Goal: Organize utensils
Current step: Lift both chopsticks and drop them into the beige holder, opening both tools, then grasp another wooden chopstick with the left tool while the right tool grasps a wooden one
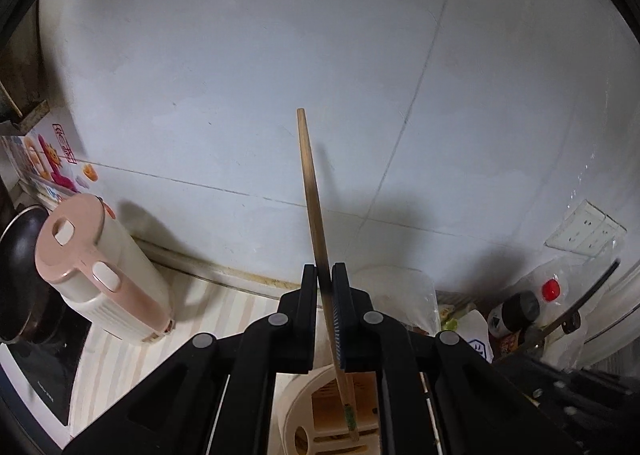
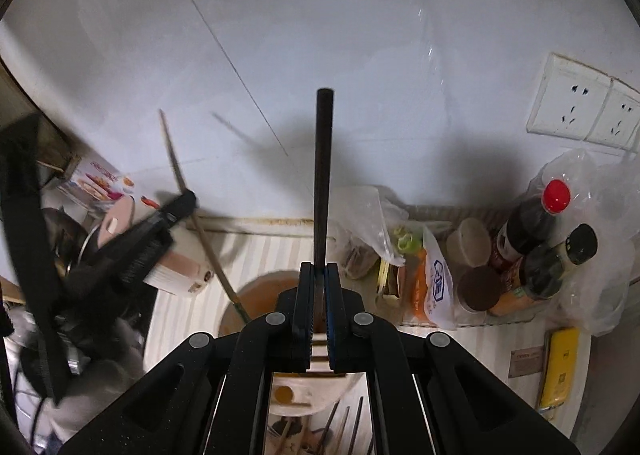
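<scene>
Left wrist view had the left gripper point(image 1: 325, 275) clamped on a bamboo chopstick point(image 1: 310, 191), right gripper point(image 2: 319, 275) pinching a black chopstick point(image 2: 323, 175); I'd lower tips straight into the holder point(image 1: 296, 403)

Bamboo chopstick point(image 1: 316, 223) and black chopstick point(image 2: 322, 179) — both upright over cream holder point(image 2: 304, 387).

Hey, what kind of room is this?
Most likely a home kitchen counter: sauce bottles by a tiled wall, an electric kettle, and a utensil holder below chopsticks.
</scene>
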### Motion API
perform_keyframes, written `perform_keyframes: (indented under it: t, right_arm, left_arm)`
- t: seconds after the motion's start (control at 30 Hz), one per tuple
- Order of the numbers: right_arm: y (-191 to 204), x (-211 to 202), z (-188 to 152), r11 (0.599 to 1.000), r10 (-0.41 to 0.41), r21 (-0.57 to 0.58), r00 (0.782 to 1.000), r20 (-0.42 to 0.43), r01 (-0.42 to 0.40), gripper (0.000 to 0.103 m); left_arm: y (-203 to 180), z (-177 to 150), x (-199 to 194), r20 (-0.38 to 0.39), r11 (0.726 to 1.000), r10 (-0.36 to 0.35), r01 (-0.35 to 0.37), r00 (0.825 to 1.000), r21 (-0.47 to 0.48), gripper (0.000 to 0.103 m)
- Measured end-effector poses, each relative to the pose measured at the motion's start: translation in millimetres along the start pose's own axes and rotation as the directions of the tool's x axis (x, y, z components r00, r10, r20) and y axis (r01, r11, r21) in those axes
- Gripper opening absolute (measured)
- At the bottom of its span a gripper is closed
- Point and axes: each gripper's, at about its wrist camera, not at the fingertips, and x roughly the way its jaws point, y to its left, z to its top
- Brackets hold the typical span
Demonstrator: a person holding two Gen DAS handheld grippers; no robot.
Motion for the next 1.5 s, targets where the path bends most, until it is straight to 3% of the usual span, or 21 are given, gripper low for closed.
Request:
perform_keyframes:
  t: [0.33, 0.57, 0.77, 0.8, 0.83, 0.87, 0.93, 1.07, 1.1, 1.17, 1.3, 1.5]
  right_arm:
    - [0, 2, -1, 1.0, -0.009, 0.008, 1.0, -0.006, 0.009, 0.005]
    - [-2, 9, -4, 1.0, -0.004, 0.0, 1.0, -0.03, 0.004, 0.005]
    - [-1, 26, -7, 0.999, 0.035, -0.011, 0.993, -0.115, -0.036, 0.007]
    - [-2, 27, -7, 0.999, 0.044, -0.007, 0.992, -0.118, -0.045, 0.016]
    - [-4, 26, -8, 0.999, 0.053, 0.004, 0.992, -0.114, -0.053, 0.023]
    - [-6, 23, -8, 0.998, 0.057, 0.014, 0.993, -0.103, -0.056, 0.037]
    - [-9, 13, -12, 0.999, 0.04, 0.019, 0.997, -0.07, -0.038, 0.045]
    - [-14, -16, -32, 0.999, -0.035, 0.018, 0.999, 0.02, 0.035, 0.058]
    - [-16, -23, -41, 0.998, -0.054, 0.018, 0.998, 0.043, 0.053, 0.066]
    - [-16, -34, -55, 0.997, -0.073, 0.024, 0.994, 0.077, 0.072, 0.078]
    - [-23, -47, -89, 0.993, -0.104, 0.063, 0.988, 0.115, 0.097, 0.088]
    - [-36, -35, -133, 0.98, -0.186, 0.085, 0.979, 0.079, 0.18, 0.092]
  left_arm:
    - [-20, 4, 11, 0.014, 0.999, -0.005, 0.004, 1.0, 0.042, 0.004]
    - [-16, -12, 14, -0.053, 0.998, -0.027, 0.029, 0.998, 0.052, 0.004]
    - [-15, -32, -6, -0.118, 0.994, -0.054, 0.064, 0.992, 0.083, 0.009]
    - [-14, -36, -13, -0.119, 0.995, -0.025, 0.037, 0.993, 0.096, 0.014]
    - [-13, -36, -19, -0.116, 0.995, -0.011, 0.022, 0.993, 0.096, 0.027]
    - [-10, -38, -27, -0.109, 0.995, 0.001, 0.009, 0.994, 0.094, 0.037]
    - [-2, -42, -43, -0.078, 0.997, 0.025, -0.019, 0.997, 0.072, 0.078]
    - [15, -58, -70, -0.018, 0.997, 0.063, -0.063, 0.998, 0.035, 0.091]
    - [18, -62, -73, -0.018, 0.997, 0.072, -0.071, 0.997, 0.029, 0.103]
    - [25, -73, -78, -0.02, 0.996, 0.089, -0.088, 0.996, 0.022, 0.103]
    - [29, -99, -77, -0.05, 0.994, 0.107, -0.106, 0.993, 0.029, 0.103]
    - [33, -145, -57, -0.152, 0.99, 0.134, -0.125, 0.979, 0.068, 0.103]
